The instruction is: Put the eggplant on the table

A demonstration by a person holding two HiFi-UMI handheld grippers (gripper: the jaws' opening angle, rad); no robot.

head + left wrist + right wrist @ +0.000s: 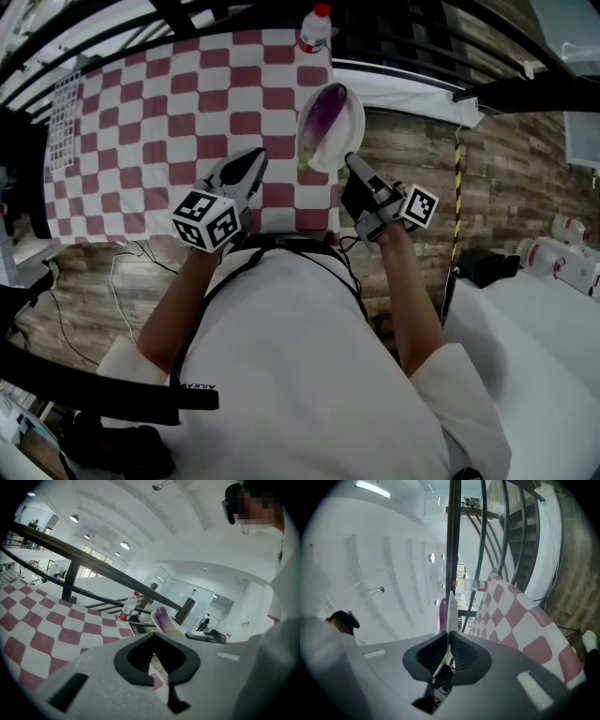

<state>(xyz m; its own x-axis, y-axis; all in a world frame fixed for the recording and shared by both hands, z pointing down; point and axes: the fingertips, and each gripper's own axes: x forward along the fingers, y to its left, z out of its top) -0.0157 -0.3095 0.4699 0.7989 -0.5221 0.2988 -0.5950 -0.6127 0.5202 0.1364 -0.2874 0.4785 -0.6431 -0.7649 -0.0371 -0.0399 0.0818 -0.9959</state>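
Note:
A purple eggplant (324, 111) lies on a white plate (345, 141), which hangs over the right edge of the red-and-white checked table (141, 112). My right gripper (350, 165) is shut on the plate's near rim. In the right gripper view the plate (451, 613) shows edge-on between the jaws, with the eggplant (443, 613) on its left side. My left gripper (257, 157) hovers over the cloth just left of the plate, its jaws closed together on nothing. From the left gripper (153, 635) view the eggplant (162, 618) sits a little ahead on the plate (174, 629).
A clear bottle with a red cap (316, 28) stands at the table's far right corner, also the bottle (127, 607) and bottle (471, 585). Black railings run behind the table. Wooden floor and white machines (562, 258) lie to the right.

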